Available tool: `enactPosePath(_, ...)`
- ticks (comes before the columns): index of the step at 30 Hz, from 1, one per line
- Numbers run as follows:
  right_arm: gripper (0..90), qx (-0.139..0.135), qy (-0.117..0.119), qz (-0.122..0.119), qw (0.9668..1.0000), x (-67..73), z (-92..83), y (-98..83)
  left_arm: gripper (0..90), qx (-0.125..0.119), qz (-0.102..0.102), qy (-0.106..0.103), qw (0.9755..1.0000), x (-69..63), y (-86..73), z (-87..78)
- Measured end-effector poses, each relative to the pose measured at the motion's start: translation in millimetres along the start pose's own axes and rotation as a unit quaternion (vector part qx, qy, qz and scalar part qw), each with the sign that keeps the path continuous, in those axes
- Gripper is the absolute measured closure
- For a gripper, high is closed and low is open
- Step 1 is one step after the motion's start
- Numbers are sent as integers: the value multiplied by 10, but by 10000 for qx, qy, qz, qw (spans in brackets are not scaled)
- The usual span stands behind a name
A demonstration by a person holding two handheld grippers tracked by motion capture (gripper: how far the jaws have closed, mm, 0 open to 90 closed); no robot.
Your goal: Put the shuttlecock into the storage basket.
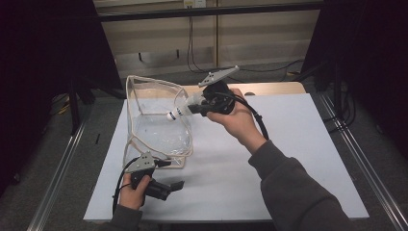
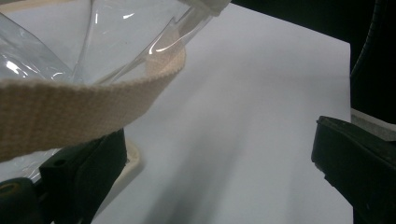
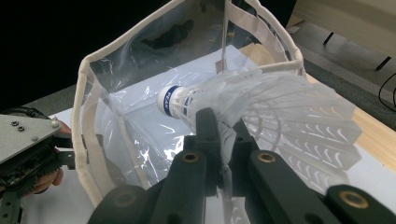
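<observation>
Featherlight, crushable shuttlecock [image 3: 261, 112] pinched by its skirt in the right tongs [image 3: 219, 135] above the limp clear bag [image 1: 156, 120] near the desk's [image 1: 298, 159] left edge; left tongs [image 2: 219, 158] wide beside the strap [image 2: 70, 107]; best gripped gently.

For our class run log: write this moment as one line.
right gripper shut on shuttlecock | at clear bag mouth | left gripper open beside bag strap

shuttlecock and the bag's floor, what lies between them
Nothing: in the right gripper view the shuttlecock hangs at the clear bag mouth, held by the right gripper, with open space below.
</observation>
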State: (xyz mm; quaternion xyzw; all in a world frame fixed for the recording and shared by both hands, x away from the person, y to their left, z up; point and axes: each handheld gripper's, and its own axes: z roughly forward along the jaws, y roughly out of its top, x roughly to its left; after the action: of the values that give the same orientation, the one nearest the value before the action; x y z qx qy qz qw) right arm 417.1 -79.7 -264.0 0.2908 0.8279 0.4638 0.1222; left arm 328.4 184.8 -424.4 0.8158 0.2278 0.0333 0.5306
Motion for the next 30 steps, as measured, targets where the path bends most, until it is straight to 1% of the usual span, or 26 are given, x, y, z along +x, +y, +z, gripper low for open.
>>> enactPosePath(1,877,17,4,-28,10000,6,7,10,34,-4,-8,-4,10000,-1,0,1)
enactPosePath(5,877,-9,19,-21,10000,18,35,37,34,24,18,14,10000,2,-2,-5)
enactPosePath(10,877,3,42,-18,10000,36,95,56,34,-21,-16,-2,10000,1,-3,-8)
enactPosePath(11,877,6,54,-14,10000,37,101,60,34,-11,4,-4,10000,5,-3,-9)
enactPosePath(12,876,13,49,-25,10000,39,108,64,34,10,10,3,10000,7,-3,-10)
enactPosePath(16,877,49,16,-59,10000,41,136,81,34,-38,-12,7,10000,13,-6,-3)
enactPosePath(19,876,35,9,-44,10000,35,149,90,34,-23,-39,-19,10000,16,-6,-1)
enactPosePath(22,877,26,17,-38,10000,38,169,105,34,-4,-24,-14,10000,16,-5,0)
enactPosePath(30,877,17,45,-35,10000,73,236,146,34,-26,-40,-20,10000,15,-3,-4)
